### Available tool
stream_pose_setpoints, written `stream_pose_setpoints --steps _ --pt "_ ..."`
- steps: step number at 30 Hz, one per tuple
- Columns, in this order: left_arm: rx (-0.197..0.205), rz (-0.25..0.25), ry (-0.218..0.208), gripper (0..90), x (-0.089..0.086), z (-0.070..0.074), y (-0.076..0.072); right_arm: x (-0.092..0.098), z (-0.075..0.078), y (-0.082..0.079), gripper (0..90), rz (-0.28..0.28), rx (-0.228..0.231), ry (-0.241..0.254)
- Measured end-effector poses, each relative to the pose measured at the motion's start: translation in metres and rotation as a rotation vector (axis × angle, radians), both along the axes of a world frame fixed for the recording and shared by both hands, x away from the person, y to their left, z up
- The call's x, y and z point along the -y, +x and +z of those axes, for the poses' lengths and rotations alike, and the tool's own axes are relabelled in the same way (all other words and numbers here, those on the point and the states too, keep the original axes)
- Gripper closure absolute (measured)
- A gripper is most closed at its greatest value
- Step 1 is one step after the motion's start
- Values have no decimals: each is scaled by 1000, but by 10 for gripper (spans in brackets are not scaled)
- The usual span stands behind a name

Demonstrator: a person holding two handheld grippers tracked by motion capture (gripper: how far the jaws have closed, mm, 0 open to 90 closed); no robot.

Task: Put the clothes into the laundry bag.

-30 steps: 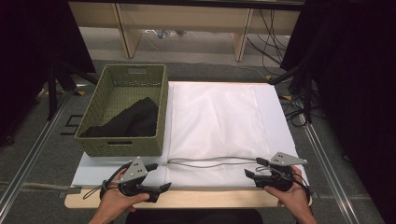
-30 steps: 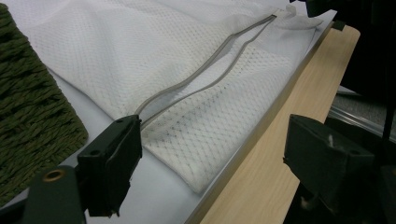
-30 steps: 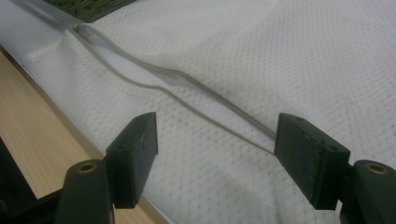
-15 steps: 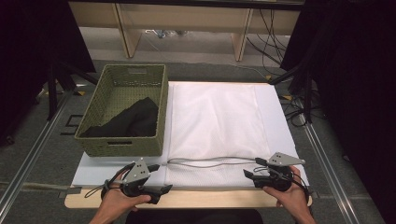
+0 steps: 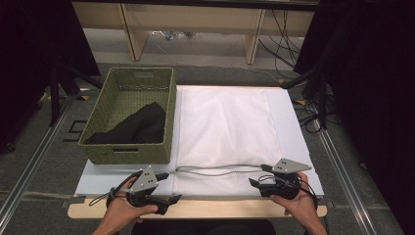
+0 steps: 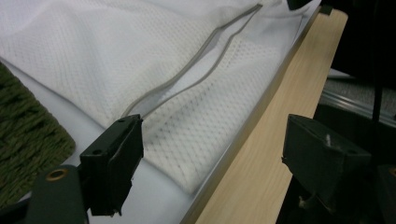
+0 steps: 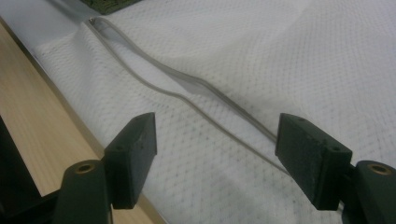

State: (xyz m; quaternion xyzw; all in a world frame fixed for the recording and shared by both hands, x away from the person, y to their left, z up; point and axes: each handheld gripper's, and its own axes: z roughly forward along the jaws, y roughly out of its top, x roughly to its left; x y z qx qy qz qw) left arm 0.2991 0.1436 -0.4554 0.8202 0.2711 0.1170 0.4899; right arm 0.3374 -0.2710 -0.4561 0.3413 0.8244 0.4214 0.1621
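Basket (image 5: pixel 128 117) at left; dark cloth (image 5: pixel 134 126) inside, half hidden by the wall; your left gripper (image 5: pixel 164 190) sits at the near edge, jaws wide, holding nothing; white mesh bag (image 5: pixel 225 127) lies flat mid-table, grey zipper (image 5: pixel 215 170) gaping along its near side; your right gripper (image 5: pixel 255 184) beside the zipper end, jaws wide, empty.

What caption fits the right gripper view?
Open right gripper poised over the white mesh bag, its grey zipper opening between the jaws.

High view looks down the table; both claw cameras sit close over the shared mesh bag (image 5: pixel 222 132).
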Motion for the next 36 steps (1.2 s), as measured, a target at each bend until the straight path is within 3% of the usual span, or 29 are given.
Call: stream_pose_setpoints --steps 6,10,12,15,22,26,28,30,33,35,36 --pt "-21 -20 20 201 2 -1 0 -14 6 14 267 39 44 -81" --pt "-11 -14 24 201 1 -1 0 -22 6 27 219 85 42 -109" --pt "-18 -16 -8 193 0 -1 0 -28 4 38 224 109 62 -131" --pt "-16 -21 -6 190 0 0 2 -35 3 50 221 119 68 -185" --pt "-26 -18 0 190 1 -1 2 -53 -6 70 220 153 41 -253" --pt "-3 -28 15 189 -2 0 2 -60 -10 74 226 183 42 -282" --pt "-29 -5 -5 189 -3 0 3 -64 -12 77 228 193 42 -283" --pt "-29 -7 -4 189 -3 0 3 -65 -13 79 228 194 42 -290" --pt "-29 -8 -7 189 -3 0 3 -71 -16 87 239 223 42 -342" --pt "-26 -10 1 189 -3 0 3 -71 -16 88 245 222 25 -346" --pt "-20 -8 8 189 -3 0 4 -72 -16 91 271 228 43 -389"
